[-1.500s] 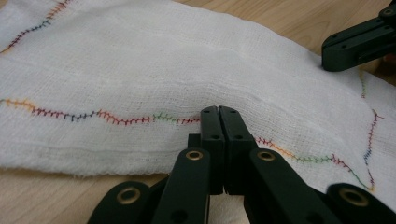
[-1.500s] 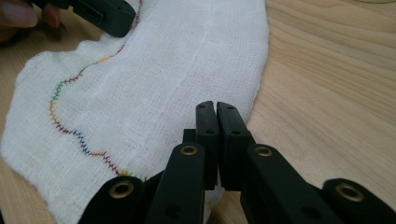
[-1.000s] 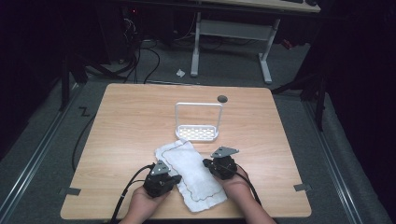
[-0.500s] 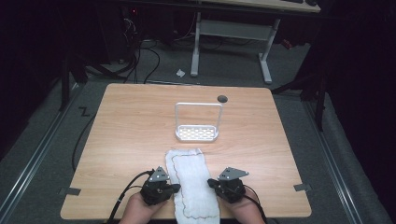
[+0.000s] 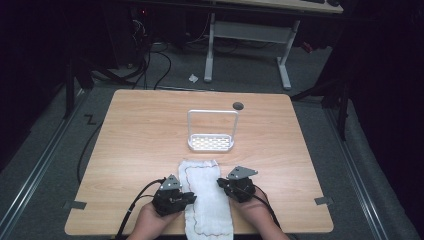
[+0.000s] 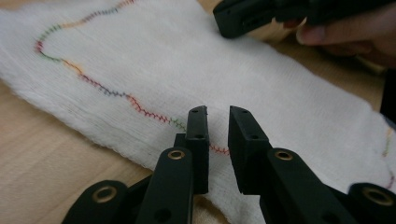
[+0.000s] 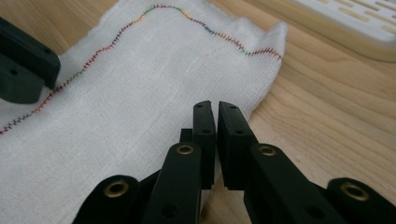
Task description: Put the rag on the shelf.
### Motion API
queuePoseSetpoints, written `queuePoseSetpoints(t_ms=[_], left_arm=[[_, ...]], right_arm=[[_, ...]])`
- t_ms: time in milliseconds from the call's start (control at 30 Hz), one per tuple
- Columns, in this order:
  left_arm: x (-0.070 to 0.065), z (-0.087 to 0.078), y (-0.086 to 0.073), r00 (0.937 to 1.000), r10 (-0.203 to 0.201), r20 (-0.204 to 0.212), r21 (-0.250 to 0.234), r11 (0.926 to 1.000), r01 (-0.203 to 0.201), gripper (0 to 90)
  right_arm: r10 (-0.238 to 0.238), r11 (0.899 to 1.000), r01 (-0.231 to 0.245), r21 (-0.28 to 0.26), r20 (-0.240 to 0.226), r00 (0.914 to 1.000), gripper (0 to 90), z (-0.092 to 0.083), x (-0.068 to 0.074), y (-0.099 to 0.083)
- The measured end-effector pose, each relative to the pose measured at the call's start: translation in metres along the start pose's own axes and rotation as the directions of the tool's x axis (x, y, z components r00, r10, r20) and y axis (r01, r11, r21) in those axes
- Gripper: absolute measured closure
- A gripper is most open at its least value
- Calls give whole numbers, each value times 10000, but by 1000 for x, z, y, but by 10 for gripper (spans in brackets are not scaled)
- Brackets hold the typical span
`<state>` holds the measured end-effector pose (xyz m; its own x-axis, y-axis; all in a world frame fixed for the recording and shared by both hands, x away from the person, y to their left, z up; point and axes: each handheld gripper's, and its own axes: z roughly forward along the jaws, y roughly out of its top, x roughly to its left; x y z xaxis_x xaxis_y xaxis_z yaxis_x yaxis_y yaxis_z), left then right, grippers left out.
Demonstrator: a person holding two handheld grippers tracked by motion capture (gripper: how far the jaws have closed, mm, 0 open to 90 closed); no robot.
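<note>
cloth [image 5: 207, 200]: near end cut off by bottom edge | person's forearms: cropped there too; rack [image 7: 345, 23]: cropped at top

One wooden table [image 5: 140, 150] fills the middle of the high view. On it lie one white cloth [image 5: 207, 200] at lower centre, one white rack [image 5: 211, 131] just above it, and one small dark disc [image 5: 238, 105] toward the upper right. Two grippers show at the bottom: a left gripper [image 5: 186, 198] and a right gripper [image 5: 223, 183].

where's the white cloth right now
In the high view, the cloth lies at the table's near edge, between the left gripper and right gripper, just in front of the white rack.
</note>
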<state>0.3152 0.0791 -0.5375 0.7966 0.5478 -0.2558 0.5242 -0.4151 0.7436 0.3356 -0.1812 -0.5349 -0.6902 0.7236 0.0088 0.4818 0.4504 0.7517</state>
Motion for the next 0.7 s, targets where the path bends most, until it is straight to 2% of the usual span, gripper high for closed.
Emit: queuePoseSetpoints(t_ms=[100, 200, 267, 300, 367, 400, 433, 467, 500, 567, 600, 667, 700], left_arm=[[-6, -1, -3, 9995, 177, 254, 173, 9997, -182, 801], [-10, -4, -4, 9986, 342, 401, 410, 9985, -358, 803], [-9, -7, -1, 9989, 385, 251, 336, 9987, -393, 784], [-9, -7, -1, 9989, 385, 251, 336, 9987, -393, 760], [5, -12, 11, 9993, -151, -332, -409, 9991, 137, 701], [5, -12, 11, 9993, -151, -332, -409, 9991, 137, 644], [19, -12, 21, 9926, -482, -1112, -996, 9943, 371, 594], [24, -10, 24, 9873, -561, -1488, -1136, 9927, 393, 544], [34, -6, 29, 9798, -808, -1828, -1201, 9910, 594, 502], [47, 4, 35, 9722, -1087, -2074, -1077, 9903, 878, 467], [51, 10, 36, 9706, -1109, -2136, -999, 9908, 912, 456], [54, 22, 39, 9681, -896, -2339, -552, 9954, 788, 456], [53, 26, 40, 9669, -701, -2453, -590, 9966, 573, 457]], right_arm=[[-62, 9997, 59, 253, 133, 9999, 865, -10, 2, -6], [178, 9993, -171, 323, -192, 9997, 867, -24, 3, -18], [237, 9991, -228, 368, -236, 9994, 862, -29, 4, -20], [115, 9995, -112, 297, -78, 9999, 856, -31, 5, -20], [245, 9997, -245, 23, -25, 9997, 841, -33, 3, -17], [311, 9994, -310, -118, 23, 9995, 830, -33, 1, -16], [387, 9991, -385, -180, 85, 9992, 811, -32, -1, -16], [473, 9987, -471, -179, 131, 9988, 788, -32, -4, -16], [560, 9983, -557, -186, 144, 9983, 766, -31, -5, -16], [790, 9967, -785, -208, 234, 9966, 728, -30, -9, -19], [823, 9963, -815, -254, 308, 9961, 718, -30, -10, -19], [878, 9955, -862, -392, 404, 9953, 693, -31, -11, -18], [921, 9948, -899, -471, 466, 9947, 676, -32, -12, -18]])
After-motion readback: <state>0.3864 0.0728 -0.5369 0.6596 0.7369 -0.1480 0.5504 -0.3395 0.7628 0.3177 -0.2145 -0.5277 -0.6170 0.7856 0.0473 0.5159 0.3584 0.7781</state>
